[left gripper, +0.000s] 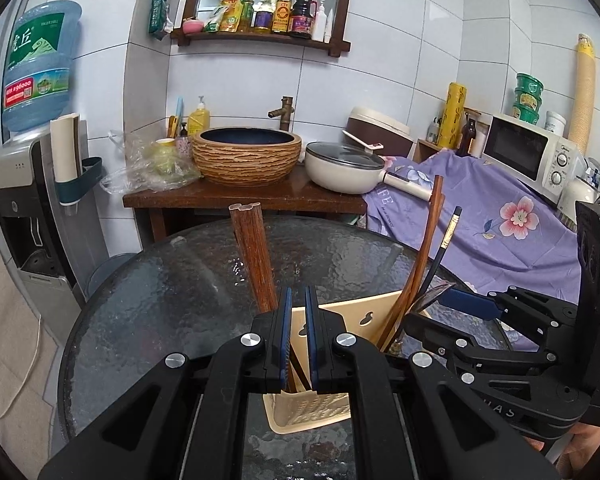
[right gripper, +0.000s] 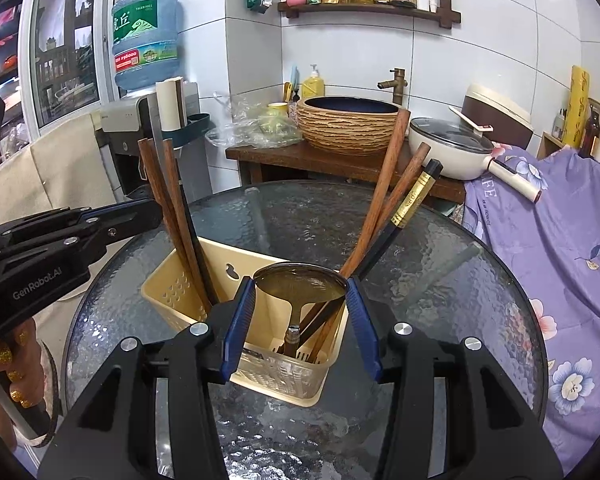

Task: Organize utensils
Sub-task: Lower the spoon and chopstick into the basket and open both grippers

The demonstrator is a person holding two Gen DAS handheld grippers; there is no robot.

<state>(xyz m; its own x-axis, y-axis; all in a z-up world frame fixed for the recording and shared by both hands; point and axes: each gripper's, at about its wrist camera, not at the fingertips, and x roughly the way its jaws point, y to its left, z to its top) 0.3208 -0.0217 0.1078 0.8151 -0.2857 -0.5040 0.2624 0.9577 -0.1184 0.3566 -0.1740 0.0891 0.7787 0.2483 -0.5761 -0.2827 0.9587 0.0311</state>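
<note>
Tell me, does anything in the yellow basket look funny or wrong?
The spoon stands upside down in the basket: its bowl sticks up at the top between the right gripper pads, with the handle pointing down inside. The chopsticks lean out at different angles.

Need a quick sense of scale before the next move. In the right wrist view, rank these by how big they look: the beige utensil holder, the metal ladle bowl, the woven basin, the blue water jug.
1. beige utensil holder
2. woven basin and blue water jug, look alike; distance makes ranking unsure
3. metal ladle bowl
</note>
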